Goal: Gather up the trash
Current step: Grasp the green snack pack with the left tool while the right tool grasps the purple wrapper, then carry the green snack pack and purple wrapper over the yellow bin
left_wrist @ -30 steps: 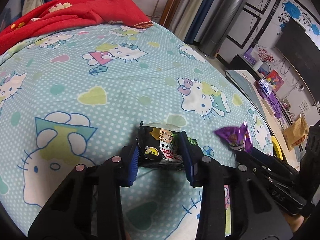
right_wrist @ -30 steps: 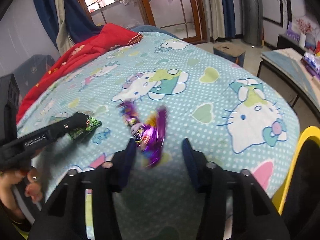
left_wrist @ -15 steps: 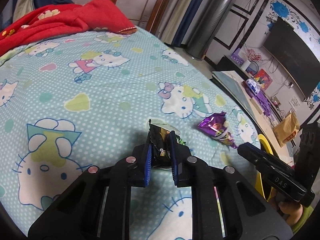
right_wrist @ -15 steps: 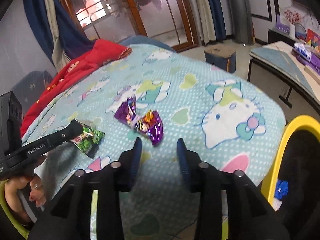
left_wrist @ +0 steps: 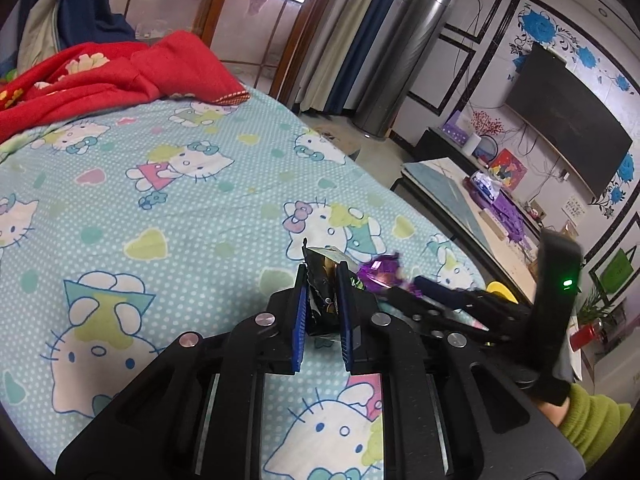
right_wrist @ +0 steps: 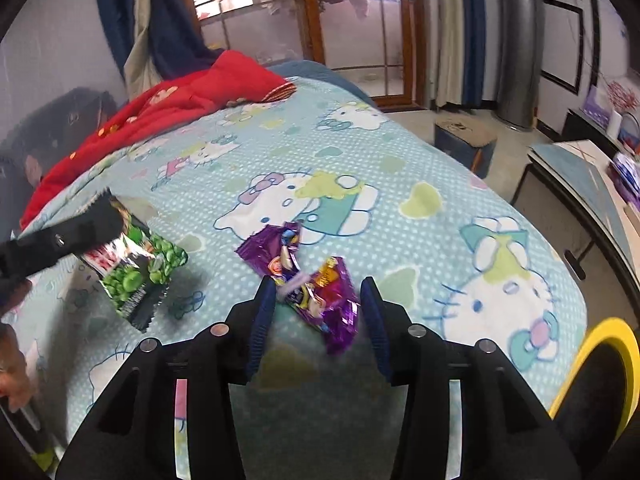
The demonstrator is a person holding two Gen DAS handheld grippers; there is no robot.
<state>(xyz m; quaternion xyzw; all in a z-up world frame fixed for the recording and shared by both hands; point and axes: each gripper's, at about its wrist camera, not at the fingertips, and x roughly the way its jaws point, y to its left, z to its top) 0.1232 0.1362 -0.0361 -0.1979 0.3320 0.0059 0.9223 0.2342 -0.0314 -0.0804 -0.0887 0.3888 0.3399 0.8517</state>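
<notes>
My left gripper (left_wrist: 322, 276) is clenched on a black-and-green snack packet (right_wrist: 136, 270) — lifted just off the bedsheet (left_wrist: 180, 208). My right gripper (right_wrist: 318, 300) stands released around a purple wrapper (right_wrist: 316, 284) lying on the sheet.

You are working over a bed (right_wrist: 400, 168) spread with a light blue cartoon-cat sheet, on which a crumpled purple wrapper (right_wrist: 316, 284) lies near the front edge while a red blanket (right_wrist: 180, 100) is bunched at the far end by the window.
</notes>
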